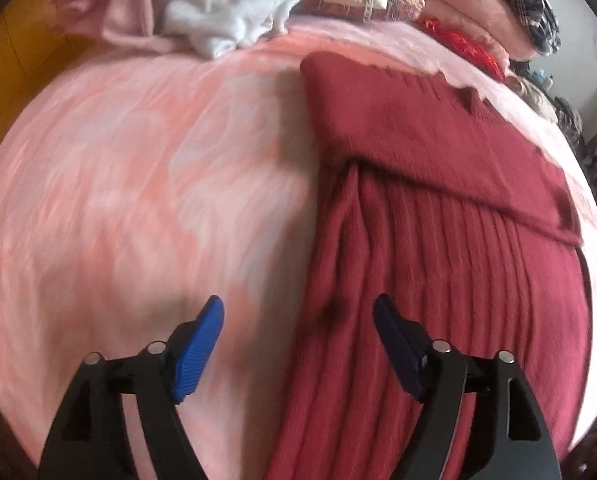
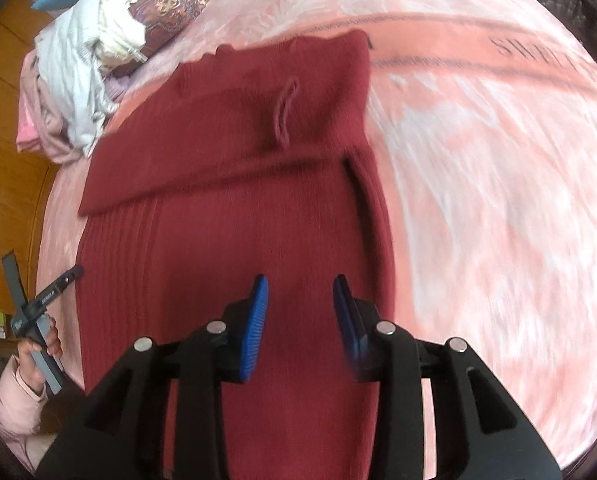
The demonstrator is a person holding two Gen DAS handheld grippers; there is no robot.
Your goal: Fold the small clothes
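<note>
A dark red ribbed knit garment [image 2: 234, 208] lies flat on a pink, plush blanket [image 2: 478, 208], its far end folded back over the ribbed body as a smooth flap. In the right wrist view it fills the centre, running from 6 to 12 o'clock. The right gripper [image 2: 300, 320] hangs over it with its ridged blue pads [image 2: 254, 328] moderately apart, holding nothing. The left gripper [image 1: 298, 344] spreads wide and empty, straddling the garment's left edge. At 11 o'clock sits a crumpled heap of white and pale pink clothes [image 1: 218, 12]. The left hand [image 2: 38, 344] grips its handle at 8 o'clock.
</note>
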